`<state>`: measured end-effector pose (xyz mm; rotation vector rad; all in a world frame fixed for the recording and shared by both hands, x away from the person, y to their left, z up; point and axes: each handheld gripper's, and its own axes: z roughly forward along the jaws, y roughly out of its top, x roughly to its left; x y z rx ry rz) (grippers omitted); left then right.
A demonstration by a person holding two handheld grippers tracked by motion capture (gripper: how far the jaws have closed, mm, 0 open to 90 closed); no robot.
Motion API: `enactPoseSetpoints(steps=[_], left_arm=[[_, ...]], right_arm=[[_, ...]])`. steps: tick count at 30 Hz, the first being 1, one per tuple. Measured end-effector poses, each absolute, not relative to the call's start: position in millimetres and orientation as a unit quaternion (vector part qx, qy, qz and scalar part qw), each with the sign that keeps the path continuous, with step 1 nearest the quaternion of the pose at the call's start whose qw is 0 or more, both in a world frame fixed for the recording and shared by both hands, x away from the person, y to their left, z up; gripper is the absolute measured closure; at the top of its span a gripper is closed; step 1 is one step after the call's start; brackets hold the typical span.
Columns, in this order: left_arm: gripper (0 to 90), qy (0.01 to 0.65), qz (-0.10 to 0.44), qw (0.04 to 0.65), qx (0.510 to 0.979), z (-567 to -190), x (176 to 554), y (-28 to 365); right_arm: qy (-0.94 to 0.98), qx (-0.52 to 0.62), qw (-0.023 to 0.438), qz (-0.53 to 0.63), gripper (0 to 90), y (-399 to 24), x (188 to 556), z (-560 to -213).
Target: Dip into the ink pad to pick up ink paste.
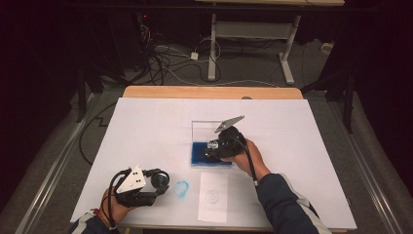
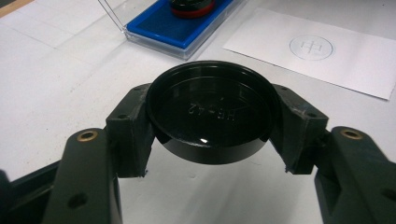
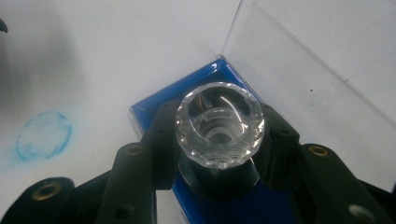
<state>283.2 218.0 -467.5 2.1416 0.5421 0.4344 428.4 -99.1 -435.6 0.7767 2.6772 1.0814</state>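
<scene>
I have the black cap point(image 2: 210, 116) off, pinched in my left hand-held gripper point(image 2: 210, 140); my right hand-held gripper point(image 3: 219, 140) clamps the crystal-topped stamp point(image 3: 219, 123) on the blue pad point(image 3: 196, 93); stamping the paper sheet point(image 1: 213, 195) remains.

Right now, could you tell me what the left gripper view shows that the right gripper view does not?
Left gripper view: the left gripper is shut on a black round cap, with a white paper sheet bearing a faint circular mark beyond it.

Right gripper view: the right gripper closes on a stamp's faceted clear knob; a blue smudged ring marks the table.

Both: the blue tray with its clear lid.
</scene>
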Motion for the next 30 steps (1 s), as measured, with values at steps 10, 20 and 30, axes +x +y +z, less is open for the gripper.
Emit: enactPoseSetpoints(steps=[10,20,30], left_arm=[[36.5,0.216,0.175,0.429,0.860,-467.1,282.9,217.3],[36.5,0.219,0.177,0.431,0.857,-466.0,283.3,219.0],[36.5,0.218,0.179,0.431,0.857,-465.6,282.9,218.2]], right_arm=[[0.893,0.263,0.074,0.359,57.4,-99.1,428.0,-435.5],[0.892,0.260,0.088,0.359,57.3,-100.7,424.2,-419.6],[0.885,0.251,0.110,0.376,57.2,-111.7,418.3,-387.7]])
